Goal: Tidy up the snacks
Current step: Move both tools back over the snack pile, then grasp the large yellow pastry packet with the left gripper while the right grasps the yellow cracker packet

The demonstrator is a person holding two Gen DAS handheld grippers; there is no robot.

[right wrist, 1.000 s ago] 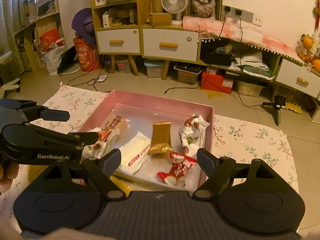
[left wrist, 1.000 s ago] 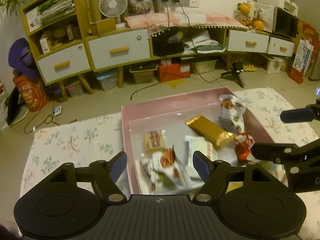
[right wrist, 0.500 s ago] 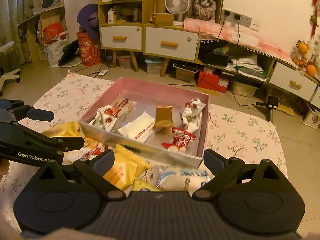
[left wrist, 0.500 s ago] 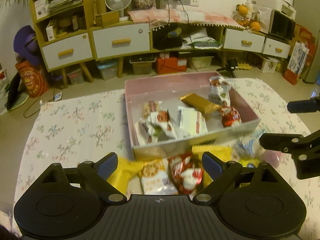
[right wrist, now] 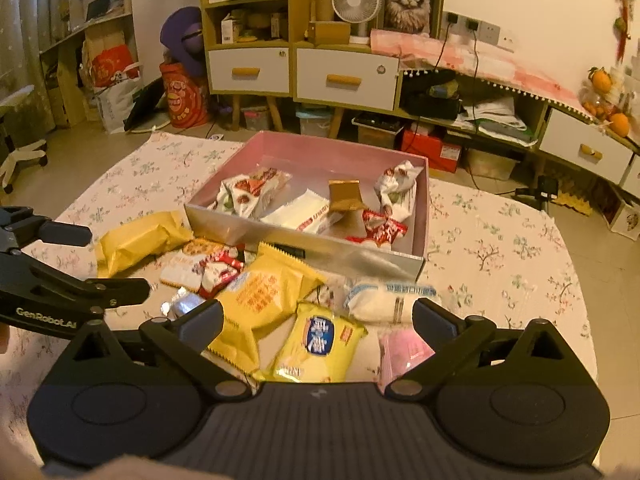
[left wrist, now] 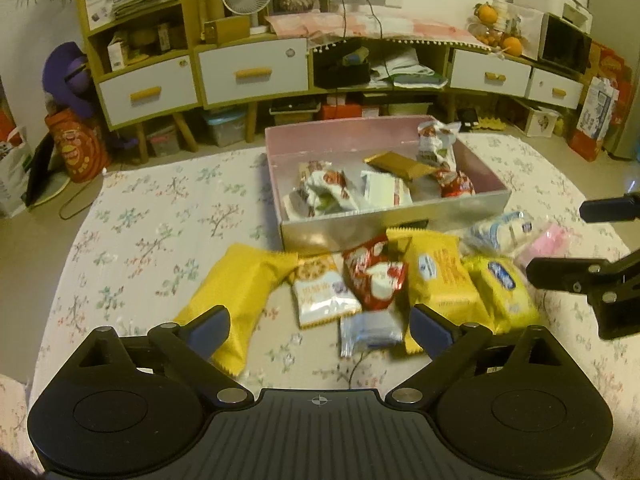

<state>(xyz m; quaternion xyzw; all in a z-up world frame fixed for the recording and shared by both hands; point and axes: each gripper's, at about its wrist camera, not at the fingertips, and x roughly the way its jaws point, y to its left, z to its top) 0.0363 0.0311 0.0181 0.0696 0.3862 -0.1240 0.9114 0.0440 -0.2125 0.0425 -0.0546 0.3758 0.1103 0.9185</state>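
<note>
A pink rectangular cardboard box point(left wrist: 280, 184) with a silvery near wall sits toward the far side of the floral-cloth tabletop point(left wrist: 152, 232). Inside it lie several wrapped snacks: a white-and-red crumpled packet point(left wrist: 328, 192) at the left, a flat white packet point(left wrist: 384, 190) in the middle, a long gold foil bar point(left wrist: 400, 164) behind it, a small red wrapper point(left wrist: 454, 184) at the right, and another white-and-red packet point(left wrist: 434, 144) leaning at the far right corner.

Just in front of the box, more snacks lie loose on the cloth in a row. From left to right: a long plain yellow pouch point(left wrist: 236, 296), a white cookie packet point(left wrist: 322, 292), a red-and-white wrapper point(left wrist: 374, 276), a yellow pouch with orange print point(left wrist: 438, 276), a bright yellow packet with a blue oval label point(left wrist: 500, 288), a white-and-blue packet point(left wrist: 500, 232) and a blurred pink packet point(left wrist: 546, 242). A small silver foil packet point(left wrist: 370, 330) lies nearest, below the red wrapper.

The left tongs point(left wrist: 320, 326) hang above the near edge of this row, their jaws having just spread wide apart, with nothing pressed between them. The right tongs point(right wrist: 318, 326) hover over the bright yellow packet and pink packet, jaws likewise just opened wide and gripping nothing.
</note>
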